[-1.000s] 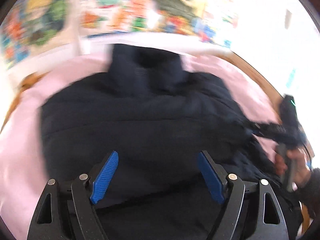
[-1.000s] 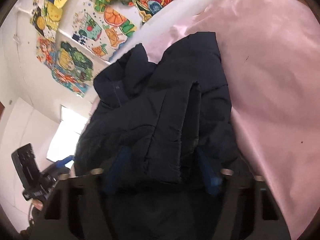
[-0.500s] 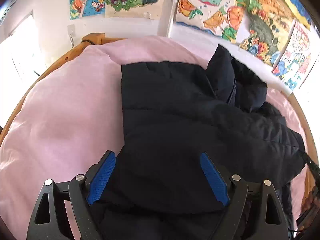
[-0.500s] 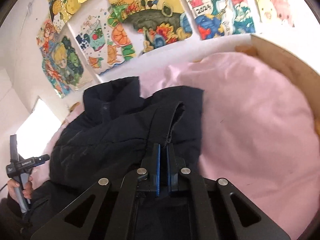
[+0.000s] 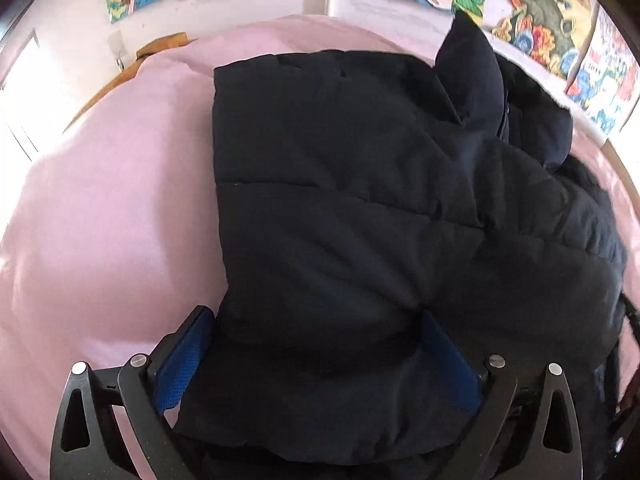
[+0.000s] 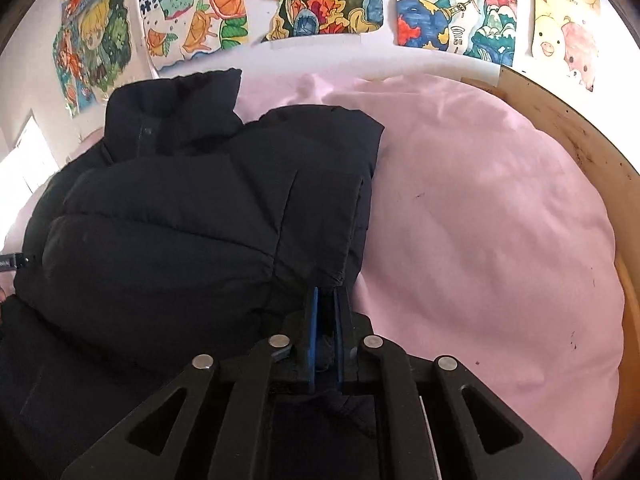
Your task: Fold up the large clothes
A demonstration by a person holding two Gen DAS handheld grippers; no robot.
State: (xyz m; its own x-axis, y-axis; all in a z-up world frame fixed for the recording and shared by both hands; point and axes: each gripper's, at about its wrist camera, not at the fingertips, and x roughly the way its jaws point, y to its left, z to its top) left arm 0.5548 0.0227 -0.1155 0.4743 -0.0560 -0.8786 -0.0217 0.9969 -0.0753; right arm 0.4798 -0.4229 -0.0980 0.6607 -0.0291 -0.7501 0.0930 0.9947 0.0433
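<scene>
On pink bedsheet (image 5: 108,216): dark navy quilted puffer jacket (image 5: 360,208), partly folded. My left gripper (image 5: 316,354) jaws just widened fully, straddling hem, not pinching. My right gripper (image 6: 325,312) just clamped on jacket edge; next fold ready

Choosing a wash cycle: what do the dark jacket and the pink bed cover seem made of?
Puffer jacket: looks like matte navy synthetic shell over padding, judging by the stitched, puffy quilt panels. Pink bed cover: probably soft woven cotton or a blend; matte, lightly creased, no sheen.
</scene>
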